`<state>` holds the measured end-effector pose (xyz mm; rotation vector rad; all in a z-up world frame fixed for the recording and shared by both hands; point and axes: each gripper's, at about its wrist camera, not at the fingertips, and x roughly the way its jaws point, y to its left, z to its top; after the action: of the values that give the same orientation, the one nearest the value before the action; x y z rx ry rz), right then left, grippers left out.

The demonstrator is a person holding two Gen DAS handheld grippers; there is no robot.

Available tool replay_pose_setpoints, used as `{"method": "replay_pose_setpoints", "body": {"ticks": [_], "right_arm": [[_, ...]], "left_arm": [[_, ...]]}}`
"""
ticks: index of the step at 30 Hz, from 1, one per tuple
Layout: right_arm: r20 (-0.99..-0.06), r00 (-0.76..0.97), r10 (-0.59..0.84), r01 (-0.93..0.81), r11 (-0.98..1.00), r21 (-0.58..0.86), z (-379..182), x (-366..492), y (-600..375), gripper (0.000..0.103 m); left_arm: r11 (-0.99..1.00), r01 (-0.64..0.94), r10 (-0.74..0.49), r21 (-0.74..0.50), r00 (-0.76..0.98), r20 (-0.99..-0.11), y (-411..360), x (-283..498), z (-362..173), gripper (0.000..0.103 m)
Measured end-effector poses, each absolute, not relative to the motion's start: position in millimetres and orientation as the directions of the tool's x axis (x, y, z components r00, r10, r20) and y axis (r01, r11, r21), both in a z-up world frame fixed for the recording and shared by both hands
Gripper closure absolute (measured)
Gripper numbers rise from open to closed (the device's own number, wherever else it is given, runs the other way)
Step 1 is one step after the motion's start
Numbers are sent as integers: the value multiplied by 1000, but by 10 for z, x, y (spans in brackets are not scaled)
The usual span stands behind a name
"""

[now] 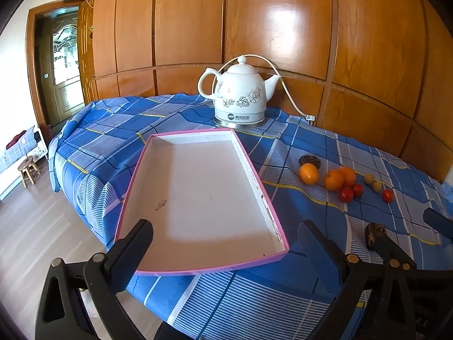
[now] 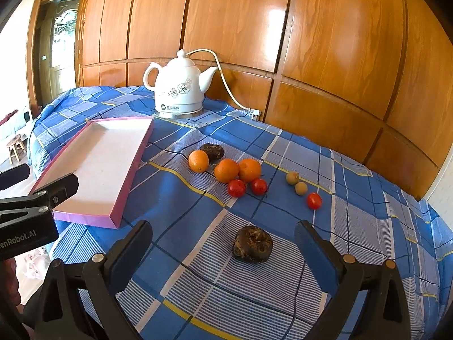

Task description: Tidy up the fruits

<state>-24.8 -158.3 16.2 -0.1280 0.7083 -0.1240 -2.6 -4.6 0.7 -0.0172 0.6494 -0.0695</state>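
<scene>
A pink-rimmed white tray point(image 1: 276, 221) point(image 2: 133, 167) lies empty on the blue plaid cloth. To its right lie three oranges point(image 2: 226, 170) point(image 1: 334, 180), three red tomatoes point(image 2: 236, 188), two small green fruits point(image 2: 292, 177) and a dark brown fruit point(image 2: 212, 150). A second dark brown fruit point(image 2: 252, 243) point(image 1: 374, 233) lies nearer. My left gripper point(image 1: 223, 242) is open over the tray's near end. My right gripper point(image 2: 223, 240) is open, with the near brown fruit just beyond and between its fingers.
A white ceramic kettle point(image 1: 240, 96) point(image 2: 181, 87) with a cord stands behind the tray against the wooden panel wall. The table's left edge drops to a wood floor with a small stool point(image 1: 28, 167).
</scene>
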Motion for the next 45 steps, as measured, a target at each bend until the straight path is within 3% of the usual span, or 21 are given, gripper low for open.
{"method": "replay_pose_setpoints", "body": {"ticks": [45], "right_arm": [[-604,780,-163,127,987,-102,283,-276,-1866,2]], "left_arm": [[994,110,-93,-9,796,-597,-163,-16,48,0]]}}
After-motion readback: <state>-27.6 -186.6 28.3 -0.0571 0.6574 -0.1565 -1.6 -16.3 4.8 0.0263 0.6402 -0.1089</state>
